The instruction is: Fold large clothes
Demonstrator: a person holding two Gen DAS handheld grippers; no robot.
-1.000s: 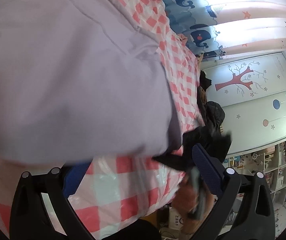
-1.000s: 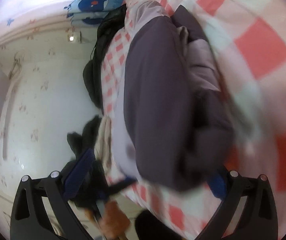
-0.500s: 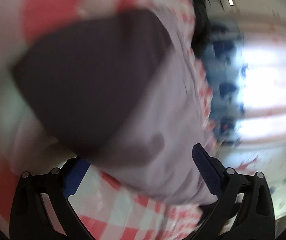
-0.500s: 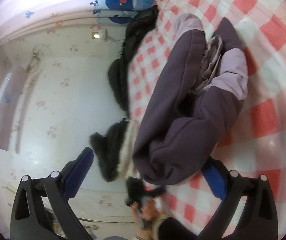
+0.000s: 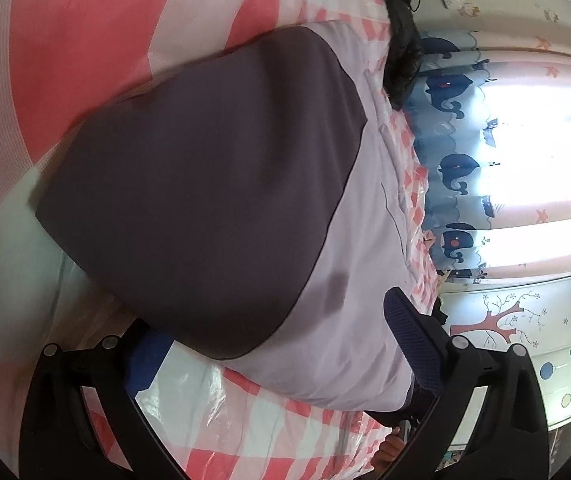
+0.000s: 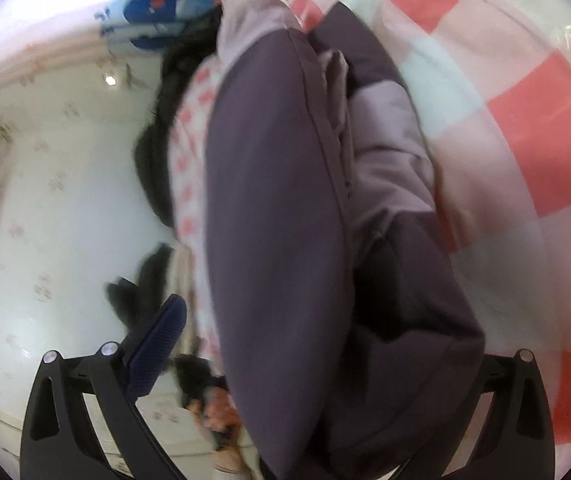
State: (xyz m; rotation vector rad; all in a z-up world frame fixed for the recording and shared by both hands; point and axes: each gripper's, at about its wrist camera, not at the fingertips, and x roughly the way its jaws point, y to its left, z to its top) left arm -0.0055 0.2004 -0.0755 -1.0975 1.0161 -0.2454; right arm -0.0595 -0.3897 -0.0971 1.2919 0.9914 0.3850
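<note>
A large padded garment in dark purple and pale lilac point(image 5: 221, 184) lies folded on a bed with a red and white checked cover point(image 5: 85, 32). My left gripper point(image 5: 277, 356) is open; the garment's near edge lies between its blue-padded fingers. In the right wrist view the same garment point(image 6: 277, 220) fills the middle, bunched with lilac folds on its right. My right gripper point(image 6: 325, 360) is open, its left blue finger point(image 6: 157, 344) clear of the cloth and its right finger hidden behind the dark fabric.
Black clothes point(image 5: 401, 40) are piled at the bed's far edge. A whale-print curtain point(image 5: 453, 168) and a bright window are beyond. A wardrobe with a tree picture point(image 5: 517, 320) stands at the right. A hand point(image 6: 217, 412) shows below the bed edge.
The left gripper swung round from the lilac side to face the dark purple panel. The right gripper pulled back, then closed in, so the garment now covers its right finger.
</note>
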